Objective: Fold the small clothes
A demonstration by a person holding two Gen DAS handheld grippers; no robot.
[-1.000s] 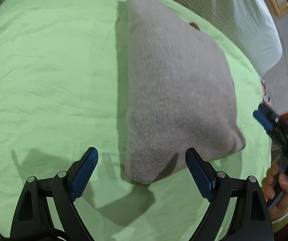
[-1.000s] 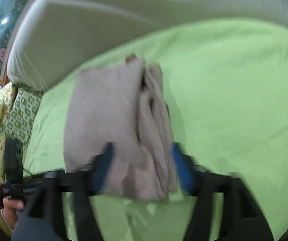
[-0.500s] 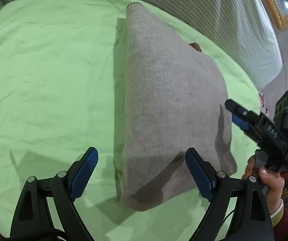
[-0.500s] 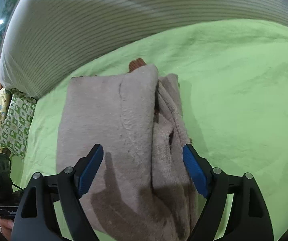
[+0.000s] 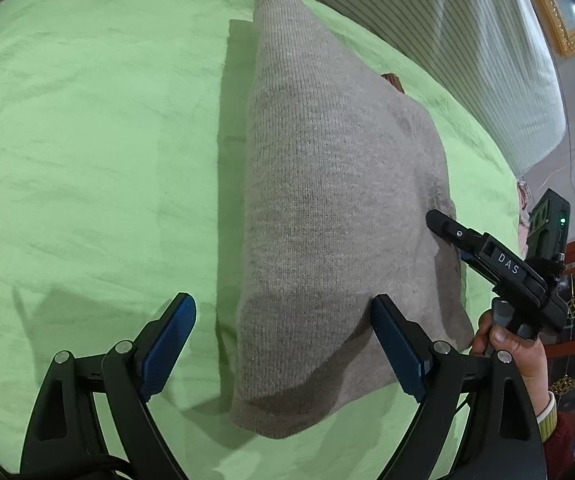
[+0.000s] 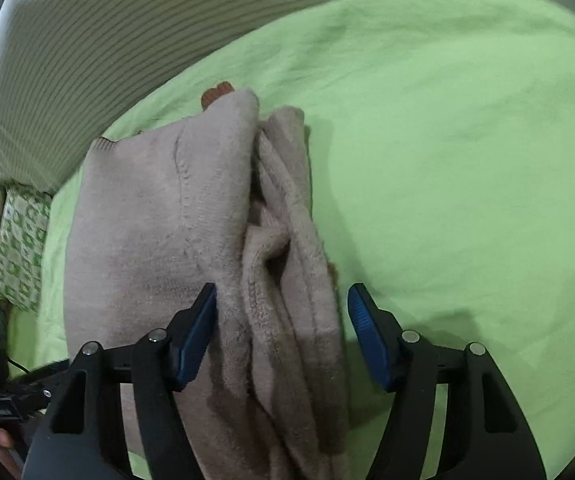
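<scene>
Green bedsheet (image 5: 87, 140), striped bedding (image 5: 487, 60), gilt frame (image 5: 559, 20)

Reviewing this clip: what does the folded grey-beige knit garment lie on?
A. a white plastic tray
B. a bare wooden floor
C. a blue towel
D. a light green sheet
D: in both wrist views the folded knit garment rests directly on the wrinkled light green sheet, which spreads out on every side of it; no floor, tray or towel shows under it.

Two black plastic grippers with blue ribbed pads (image 5: 167, 344) and silver screws; one stamped "DAS" (image 5: 508, 263); striped knit cuff (image 5: 547, 414).
</scene>
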